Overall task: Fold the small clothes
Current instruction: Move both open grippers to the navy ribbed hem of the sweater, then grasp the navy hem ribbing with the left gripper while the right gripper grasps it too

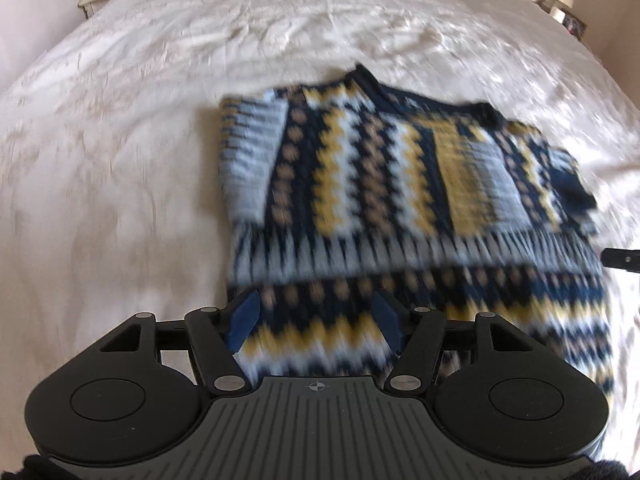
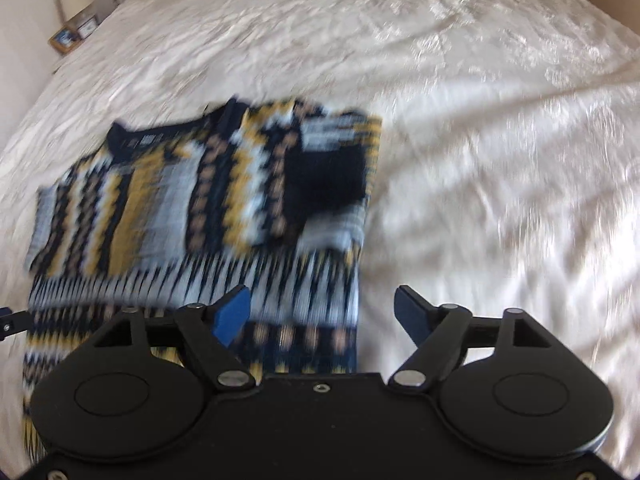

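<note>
Nearest, the left tool (image 1: 316, 322) hangs with jaws apart and nothing between them, over the sweater's (image 1: 400, 184) hem end; the right tool (image 2: 322, 314) is likewise spread wide and empty, over the hem's corner. The sweater lies flat on the bed (image 1: 120, 120), at 12 o'clock from both tools. Both sleeves look already folded across the chest; I judge the hem-to-collar fold remains. Motion blur smears the knit, and the hem is hidden behind the tools.
</note>
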